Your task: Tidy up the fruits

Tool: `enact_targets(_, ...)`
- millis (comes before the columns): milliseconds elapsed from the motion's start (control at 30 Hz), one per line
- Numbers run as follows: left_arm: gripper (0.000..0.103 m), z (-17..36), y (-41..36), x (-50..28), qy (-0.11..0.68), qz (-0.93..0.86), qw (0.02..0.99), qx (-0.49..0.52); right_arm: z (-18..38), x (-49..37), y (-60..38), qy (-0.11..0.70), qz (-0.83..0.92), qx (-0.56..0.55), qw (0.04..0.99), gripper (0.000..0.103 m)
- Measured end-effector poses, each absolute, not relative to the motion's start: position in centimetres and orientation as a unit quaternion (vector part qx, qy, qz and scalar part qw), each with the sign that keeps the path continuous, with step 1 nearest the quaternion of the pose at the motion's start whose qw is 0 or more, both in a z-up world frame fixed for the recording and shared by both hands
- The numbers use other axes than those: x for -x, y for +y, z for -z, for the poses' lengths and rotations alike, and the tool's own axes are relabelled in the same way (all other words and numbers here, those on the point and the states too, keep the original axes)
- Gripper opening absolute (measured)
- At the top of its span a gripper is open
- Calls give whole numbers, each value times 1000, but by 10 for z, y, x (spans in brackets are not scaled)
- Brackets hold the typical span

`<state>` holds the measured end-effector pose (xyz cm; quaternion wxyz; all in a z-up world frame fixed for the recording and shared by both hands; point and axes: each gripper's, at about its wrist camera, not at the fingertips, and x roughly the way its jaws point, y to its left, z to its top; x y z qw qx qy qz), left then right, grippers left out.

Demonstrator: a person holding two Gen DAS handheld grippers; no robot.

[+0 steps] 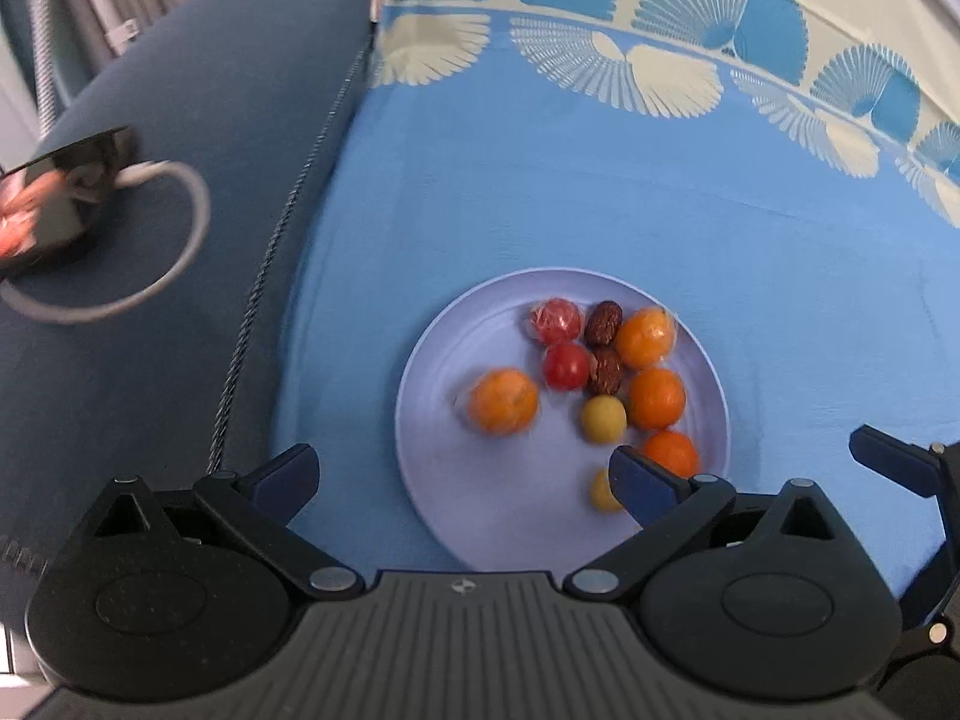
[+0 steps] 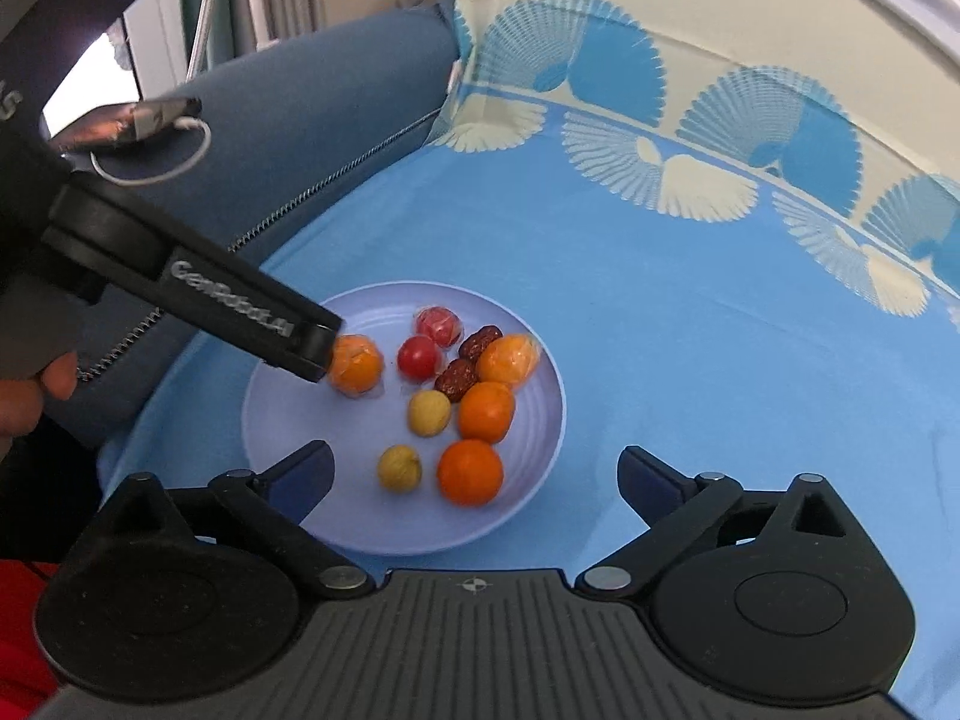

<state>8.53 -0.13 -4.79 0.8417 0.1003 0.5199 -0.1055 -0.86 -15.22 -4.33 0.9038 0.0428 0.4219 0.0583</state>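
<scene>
Where the blue cloth spreads widest, a lavender plate sits on it holding the fruits. Above its near edge, the left gripper and right gripper hang with fingers apart, empty. Oranges, tomatoes, dates cluster there.

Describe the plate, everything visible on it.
The plate is round, pale lavender, smooth like plastic, with a low raised rim and faint concentric rings. It lies flat on the blue cloth, near the dark cushion. On it sit four orange fruits, two of them wrapped in film, two red ones, one wrapped, two yellowish ones and two dark wrinkled dates. The left gripper hovers open above its near-left side, seemingly not touching.
</scene>
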Motion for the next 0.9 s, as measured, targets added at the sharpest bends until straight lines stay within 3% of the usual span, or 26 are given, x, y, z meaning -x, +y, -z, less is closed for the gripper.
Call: enact_targets(900, 103, 2, 21, -8, 465, 101, 873, -103, -5, 78, -139, 364, -22, -29, 931, 102)
